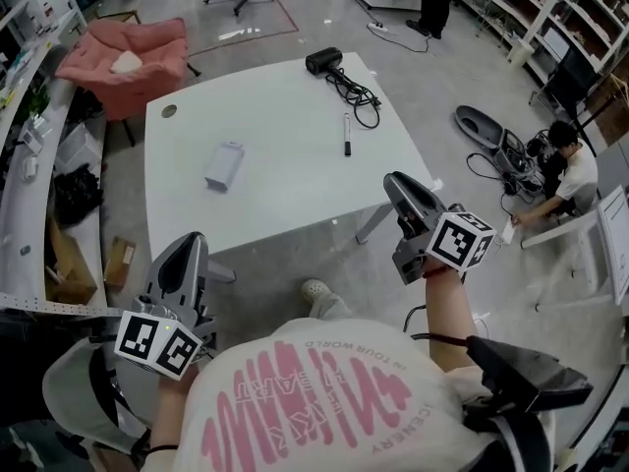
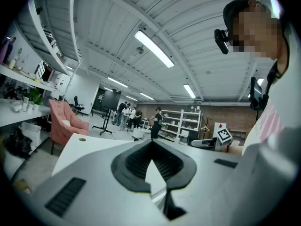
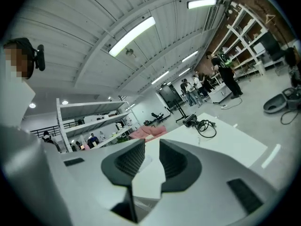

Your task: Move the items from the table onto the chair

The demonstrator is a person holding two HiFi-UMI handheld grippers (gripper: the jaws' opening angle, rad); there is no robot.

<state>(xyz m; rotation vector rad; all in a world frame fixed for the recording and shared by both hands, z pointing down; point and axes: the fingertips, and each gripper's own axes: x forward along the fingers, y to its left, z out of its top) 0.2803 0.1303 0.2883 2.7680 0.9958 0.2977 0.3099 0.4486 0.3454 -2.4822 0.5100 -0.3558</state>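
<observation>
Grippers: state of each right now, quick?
Left gripper: jaws closed, nothing held.
Right gripper: jaws slightly apart, nothing between them.

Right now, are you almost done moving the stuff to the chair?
Barely started. Done: at most one white thing, which lies on the pink armchair. In hand: nothing; the left gripper and right gripper are empty. Left: the hair dryer, pen and white box, all on the table.

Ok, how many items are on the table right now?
3: a black hair dryer at the far edge, a pen beside it, a white box mid-left.
</observation>
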